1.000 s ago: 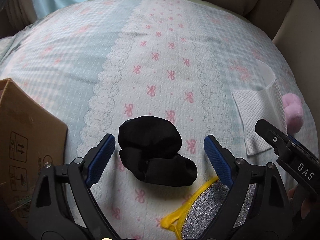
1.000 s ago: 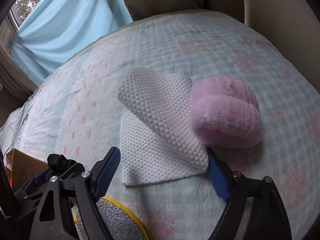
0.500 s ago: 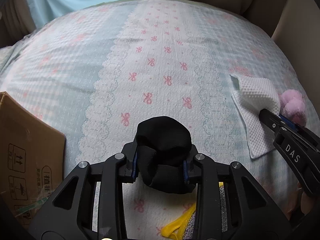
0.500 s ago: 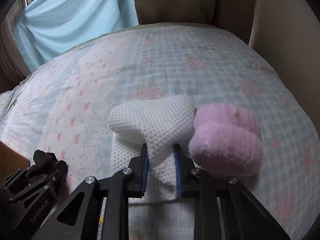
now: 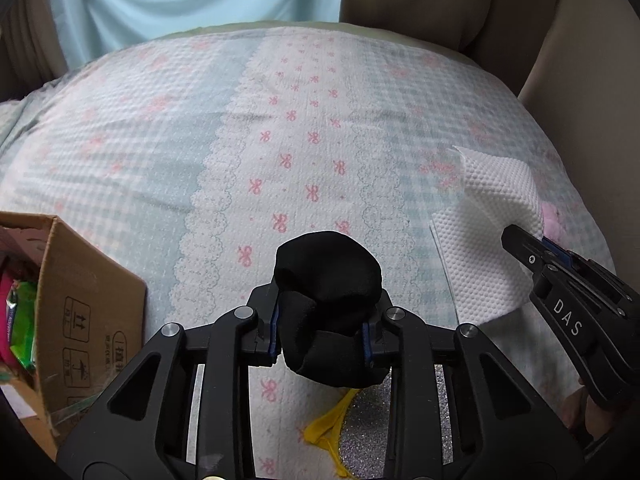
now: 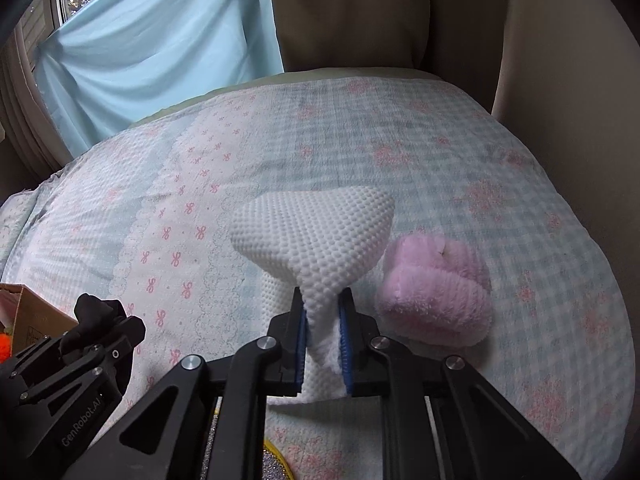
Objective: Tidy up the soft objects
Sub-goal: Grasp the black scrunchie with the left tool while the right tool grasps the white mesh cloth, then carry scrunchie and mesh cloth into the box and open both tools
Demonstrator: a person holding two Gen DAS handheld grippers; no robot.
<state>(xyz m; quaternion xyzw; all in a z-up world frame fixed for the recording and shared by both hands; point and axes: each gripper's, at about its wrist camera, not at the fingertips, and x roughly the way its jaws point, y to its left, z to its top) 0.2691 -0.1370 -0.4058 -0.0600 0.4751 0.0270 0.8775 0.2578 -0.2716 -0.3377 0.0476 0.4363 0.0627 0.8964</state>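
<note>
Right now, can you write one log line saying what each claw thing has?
left gripper: shut on black sock | right gripper: shut on white cloth | pink fluffy sock: on bed | box: left

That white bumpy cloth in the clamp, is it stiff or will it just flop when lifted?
Probably floppy: the white cloth bunches where the right gripper pinches it and its tail hangs loose. Likely light. The dimpled weave should resist slipping.
</note>
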